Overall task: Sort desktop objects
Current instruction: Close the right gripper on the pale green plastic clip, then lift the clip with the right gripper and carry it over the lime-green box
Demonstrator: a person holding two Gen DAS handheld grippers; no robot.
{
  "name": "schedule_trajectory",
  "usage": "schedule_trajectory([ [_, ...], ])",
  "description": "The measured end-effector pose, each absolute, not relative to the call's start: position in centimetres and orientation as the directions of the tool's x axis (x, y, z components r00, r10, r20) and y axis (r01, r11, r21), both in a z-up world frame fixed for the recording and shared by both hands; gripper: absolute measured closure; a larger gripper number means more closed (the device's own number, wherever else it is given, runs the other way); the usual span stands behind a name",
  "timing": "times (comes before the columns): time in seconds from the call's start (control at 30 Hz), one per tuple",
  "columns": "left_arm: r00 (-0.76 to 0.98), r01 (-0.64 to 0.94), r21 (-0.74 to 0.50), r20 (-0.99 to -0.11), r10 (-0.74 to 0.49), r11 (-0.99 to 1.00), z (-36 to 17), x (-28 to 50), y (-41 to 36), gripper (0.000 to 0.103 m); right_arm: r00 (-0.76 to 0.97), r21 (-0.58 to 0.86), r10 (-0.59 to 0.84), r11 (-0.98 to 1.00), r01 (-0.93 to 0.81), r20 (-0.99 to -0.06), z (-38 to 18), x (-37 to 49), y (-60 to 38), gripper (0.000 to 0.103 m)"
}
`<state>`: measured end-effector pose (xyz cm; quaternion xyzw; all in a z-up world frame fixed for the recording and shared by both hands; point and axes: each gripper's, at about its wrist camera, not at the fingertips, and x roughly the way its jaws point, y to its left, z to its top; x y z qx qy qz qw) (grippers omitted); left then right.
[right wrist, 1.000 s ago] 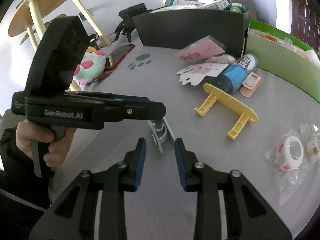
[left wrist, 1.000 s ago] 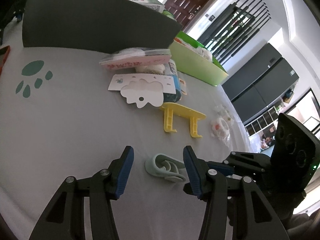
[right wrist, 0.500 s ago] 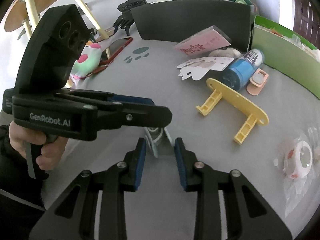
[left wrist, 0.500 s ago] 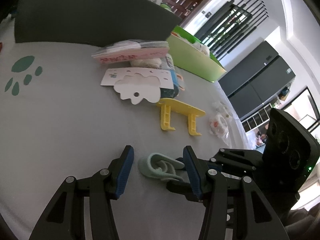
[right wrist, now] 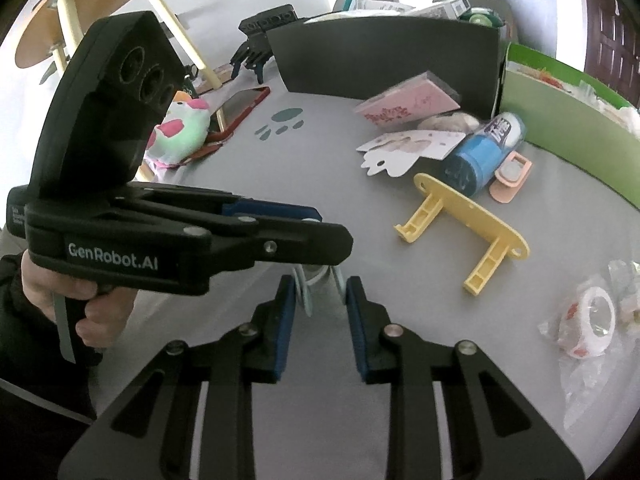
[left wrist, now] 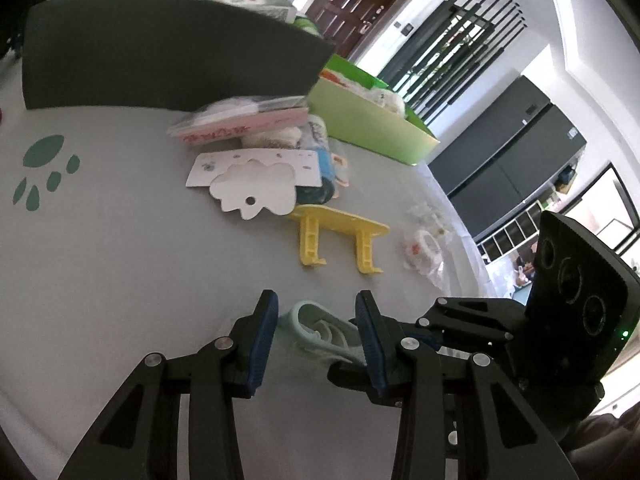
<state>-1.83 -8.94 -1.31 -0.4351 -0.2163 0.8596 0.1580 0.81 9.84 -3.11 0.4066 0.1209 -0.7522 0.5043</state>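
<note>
Pale green clip (left wrist: 320, 330) on surface btwn both tools' tips. Left tool (left wrist: 316, 332) wide open, straddling it, long axis crosswise; right tool (right wrist: 320, 304) half open, nothing gripped (equally near).

Left wrist view sits low over the grey table (left wrist: 120, 264), facing the green tray (left wrist: 368, 124). Right wrist view looks across from the opposite side, close on the left gripper (right wrist: 320, 236). Both share the mint clip (left wrist: 316, 328) and yellow bracket (right wrist: 460, 216).
</note>
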Motion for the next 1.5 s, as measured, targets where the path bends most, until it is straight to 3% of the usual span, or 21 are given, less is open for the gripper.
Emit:
schedule_trajectory([
  [0.87, -0.589, -0.193, -0.448, -0.659, 0.468, -0.873, 3.7, -3.9, -2.6, 0.062, -0.294, 0.199, -0.703, -0.528, 0.826, -0.647, 1.1, 0.9, 15.8, 0.078],
  [1.5, -0.657, -0.277, -0.4, -0.585, 0.476, -0.874, 9.9, -8.7, -0.6, 0.062, -0.402, 0.151, -0.736, -0.558, 0.816, -0.546, 7.1, -3.0, 18.4, 0.078],
])
